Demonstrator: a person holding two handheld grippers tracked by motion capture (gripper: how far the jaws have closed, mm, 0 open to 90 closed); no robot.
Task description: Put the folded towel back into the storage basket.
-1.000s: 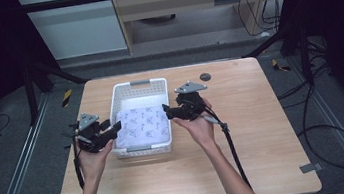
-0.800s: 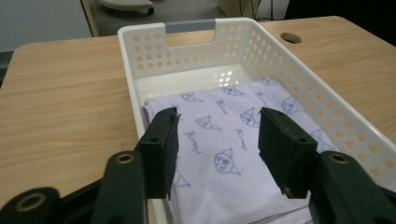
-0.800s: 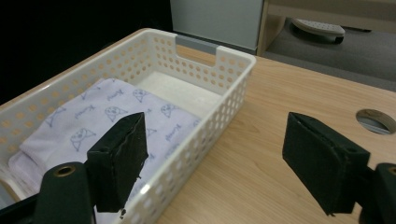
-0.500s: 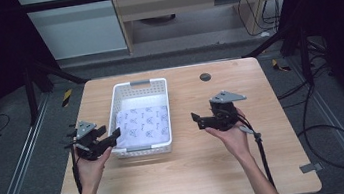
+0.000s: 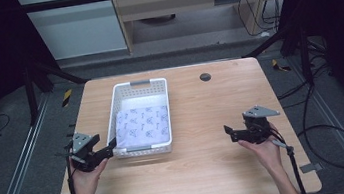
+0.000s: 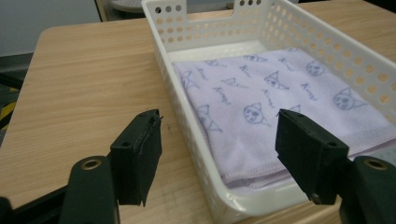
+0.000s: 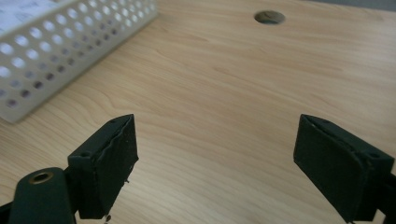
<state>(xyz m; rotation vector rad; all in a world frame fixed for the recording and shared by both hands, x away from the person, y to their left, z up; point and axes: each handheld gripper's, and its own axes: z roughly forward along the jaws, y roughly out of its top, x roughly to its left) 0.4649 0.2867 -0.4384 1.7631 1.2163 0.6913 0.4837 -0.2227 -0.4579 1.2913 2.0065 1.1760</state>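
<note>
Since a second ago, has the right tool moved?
Yes. The right tool went from the basket's right rim out toward the table's right edge, nearer the person.

Basket [image 7: 56,51]: cropped at right gripper view's upper-left edge. Towel [image 6: 275,107] inside basket: print motifs blurred, underside hidden.

Even overhead light falls on the table [image 5: 203,123], bright against dark, murky surroundings. The high view is soft and slightly grainy. Shadows are faint and short. In both gripper views the near jaws blur; the basket [image 6: 327,46] reads pale, almost washed out. No strong glare on the wood.
</note>
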